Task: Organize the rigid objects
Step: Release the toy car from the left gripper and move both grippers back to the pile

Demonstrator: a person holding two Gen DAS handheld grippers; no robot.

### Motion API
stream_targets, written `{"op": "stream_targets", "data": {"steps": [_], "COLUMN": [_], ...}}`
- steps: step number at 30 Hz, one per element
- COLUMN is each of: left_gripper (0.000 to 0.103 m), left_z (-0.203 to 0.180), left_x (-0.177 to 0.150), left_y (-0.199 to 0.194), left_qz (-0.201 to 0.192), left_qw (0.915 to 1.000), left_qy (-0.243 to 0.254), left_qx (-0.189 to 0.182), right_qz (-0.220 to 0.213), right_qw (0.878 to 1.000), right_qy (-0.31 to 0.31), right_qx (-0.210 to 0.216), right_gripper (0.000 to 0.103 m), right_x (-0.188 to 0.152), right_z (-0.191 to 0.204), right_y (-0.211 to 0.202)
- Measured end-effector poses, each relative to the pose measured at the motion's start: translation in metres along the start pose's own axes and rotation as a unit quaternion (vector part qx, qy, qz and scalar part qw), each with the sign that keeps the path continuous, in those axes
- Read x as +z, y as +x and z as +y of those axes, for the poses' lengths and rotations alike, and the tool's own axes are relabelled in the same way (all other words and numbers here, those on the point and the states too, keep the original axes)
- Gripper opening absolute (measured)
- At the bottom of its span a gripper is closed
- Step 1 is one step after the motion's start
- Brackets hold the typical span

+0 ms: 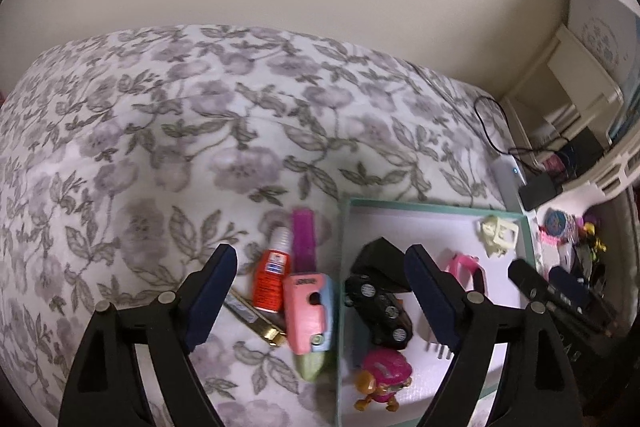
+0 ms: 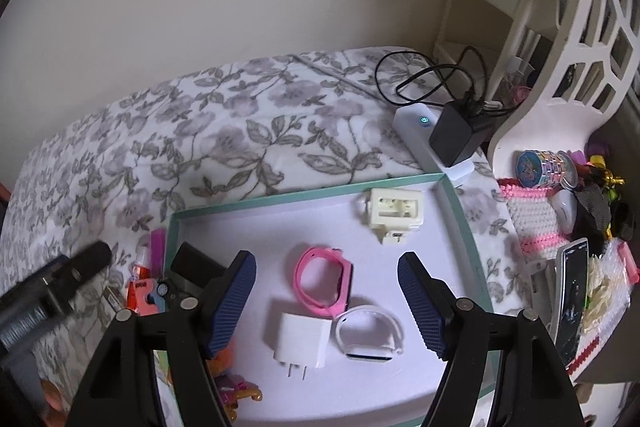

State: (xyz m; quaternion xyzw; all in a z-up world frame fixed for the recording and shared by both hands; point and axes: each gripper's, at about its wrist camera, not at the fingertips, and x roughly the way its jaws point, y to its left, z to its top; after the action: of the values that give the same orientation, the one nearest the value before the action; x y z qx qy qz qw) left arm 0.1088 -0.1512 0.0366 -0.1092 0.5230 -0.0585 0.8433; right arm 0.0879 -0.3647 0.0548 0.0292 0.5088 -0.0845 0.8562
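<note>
A teal-rimmed tray [image 2: 304,195] lies on the floral bedspread [image 1: 200,131]. In it are a pink watch [image 2: 324,283], a white watch [image 2: 368,335], a white charger plug [image 2: 300,343], a cream plastic part [image 2: 394,211], a black toy car [image 1: 380,307] and a pink toy figure [image 1: 384,375]. Left of the tray lie an orange glue bottle [image 1: 270,279], a purple stick [image 1: 302,239] and a pink-and-blue toy [image 1: 308,311]. My left gripper [image 1: 320,255] hangs open over the tray's left rim, holding nothing. My right gripper [image 2: 327,261] hangs open above the watches, also holding nothing.
A white power strip [image 2: 412,131] with a black adapter [image 2: 456,139] and looped cable sits behind the tray. To the right are a white cut-out basket [image 2: 580,47], a pink-and-white mat [image 2: 536,215], a phone [image 2: 572,299] and small trinkets. A plain wall backs the bed.
</note>
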Motion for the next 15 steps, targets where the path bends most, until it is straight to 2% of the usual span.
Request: {"op": "stream_targets", "data": {"steps": [5,9,10,11,15], "left_gripper": [0.098,0.098,0.098,0.098,0.098], "left_z": [0.027,0.050,0.057,0.062,0.084], "left_x": [0.000,-0.001,-0.002,-0.002,-0.005], "left_y": [-0.010,-0.021,-0.025,-0.027,-0.038], "left_qz": [-0.018,-0.034,-0.038,-0.040,-0.052], "left_qw": [0.9991,0.9974,0.9967,0.9961,0.9933], "left_qy": [-0.025,-0.052,-0.059,-0.065,-0.084], "left_qx": [0.028,0.038,0.041,0.044,0.059], "right_qz": [0.004,0.002,0.002,0.000,-0.001], "right_qw": [1.000,0.999,0.999,0.999,0.999], "right_qy": [-0.020,-0.034,-0.036,-0.038,-0.045], "right_qx": [0.006,0.009,0.010,0.012,0.024], "right_gripper": [0.085,0.093,0.100,0.103,0.103], "right_x": [-0.007,-0.013,-0.014,-0.015,-0.020], "right_z": [0.017,0.033,0.036,0.039,0.052], "right_y": [0.002,0.001,0.001,0.000,-0.003]}}
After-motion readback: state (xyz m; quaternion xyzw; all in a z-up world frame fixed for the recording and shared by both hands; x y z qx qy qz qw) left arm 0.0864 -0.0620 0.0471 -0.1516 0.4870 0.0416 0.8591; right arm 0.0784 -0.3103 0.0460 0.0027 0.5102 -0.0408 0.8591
